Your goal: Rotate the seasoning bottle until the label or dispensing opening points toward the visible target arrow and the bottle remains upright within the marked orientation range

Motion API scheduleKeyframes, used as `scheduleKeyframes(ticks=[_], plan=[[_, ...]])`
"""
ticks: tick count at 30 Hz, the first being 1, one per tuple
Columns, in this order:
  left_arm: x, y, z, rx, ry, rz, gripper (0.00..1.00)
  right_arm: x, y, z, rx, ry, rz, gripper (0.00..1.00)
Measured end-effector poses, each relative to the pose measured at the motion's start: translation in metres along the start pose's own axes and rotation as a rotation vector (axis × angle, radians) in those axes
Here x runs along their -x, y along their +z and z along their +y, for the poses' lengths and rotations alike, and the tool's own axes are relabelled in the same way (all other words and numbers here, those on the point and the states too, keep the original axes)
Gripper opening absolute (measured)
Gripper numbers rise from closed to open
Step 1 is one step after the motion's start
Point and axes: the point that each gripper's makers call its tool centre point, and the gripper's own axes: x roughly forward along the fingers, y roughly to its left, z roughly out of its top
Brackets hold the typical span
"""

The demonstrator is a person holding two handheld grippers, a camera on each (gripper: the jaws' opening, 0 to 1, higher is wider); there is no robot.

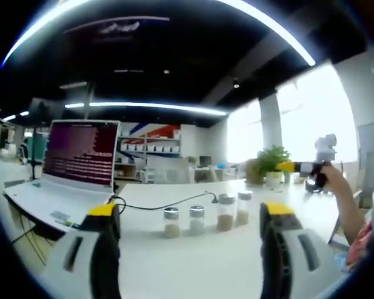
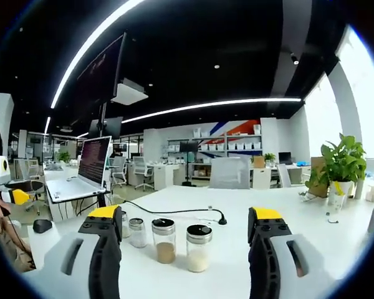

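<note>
on the white table [image 2: 336,243] four small seasoning bottles [image 2: 164,240] stand up straight in a row, all with silver lids. the open laptop [image 1: 75,163] sits left of the row, and a black cable [image 1: 168,204] runs behind the bottles. a green plant [image 2: 341,163] stands far off to the right. the left gripper [image 1: 190,233] is wide open and holds nothing. the right gripper [image 2: 184,240] is wide open too, empty, with two bottles between its jaws but not touching.
</note>
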Motion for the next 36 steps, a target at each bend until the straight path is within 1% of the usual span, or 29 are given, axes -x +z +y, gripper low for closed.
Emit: scheduleKeyframes(ticks=[2, 6, 8, 15, 16, 18, 20, 23, 27, 30, 33, 36], plan=[[0.000, 0.001, 0.000, -0.001, 0.000, -0.002, 0.98, -0.006, -0.002, 0.003, 0.008, 0.002, 0.000, 0.81], [0.000, 0.000, 0.002, 0.000, 0.003, 0.002, 0.98, -0.019, -0.007, 0.008, 0.013, -0.006, 0.002, 0.81], [0.000, -0.001, 0.003, 0.003, 0.003, 0.004, 0.98, -0.026, -0.009, 0.010, 0.004, -0.013, -0.006, 0.81], [-0.001, -0.001, 0.002, 0.002, -0.003, 0.007, 0.98, -0.047, -0.018, 0.018, -0.022, -0.031, -0.006, 0.81], [0.000, -0.001, 0.002, 0.002, -0.003, 0.007, 0.98, -0.051, -0.019, 0.020, -0.016, -0.034, -0.011, 0.81], [-0.001, -0.001, 0.003, 0.004, -0.002, 0.006, 0.98, -0.059, -0.017, 0.027, 0.047, -0.023, -0.029, 0.80], [-0.001, -0.002, 0.004, 0.007, -0.004, 0.009, 0.98, -0.067, -0.023, 0.033, 0.047, -0.020, -0.016, 0.79], [-0.002, -0.002, 0.005, 0.006, -0.001, 0.010, 0.98, -0.076, -0.033, 0.040, 0.012, -0.002, 0.002, 0.77], [-0.002, -0.002, 0.004, 0.005, -0.005, 0.010, 0.98, -0.083, -0.040, 0.043, 0.002, -0.005, -0.004, 0.74], [-0.003, -0.004, 0.005, 0.007, -0.003, 0.015, 0.98, -0.087, -0.045, 0.045, -0.010, -0.014, 0.000, 0.73], [-0.004, -0.005, 0.006, 0.006, 0.004, 0.017, 0.98, -0.091, -0.048, 0.046, -0.003, -0.024, -0.005, 0.72], [-0.003, -0.004, 0.006, 0.009, 0.001, 0.013, 0.98, -0.095, -0.053, 0.048, 0.005, -0.032, 0.006, 0.71]])
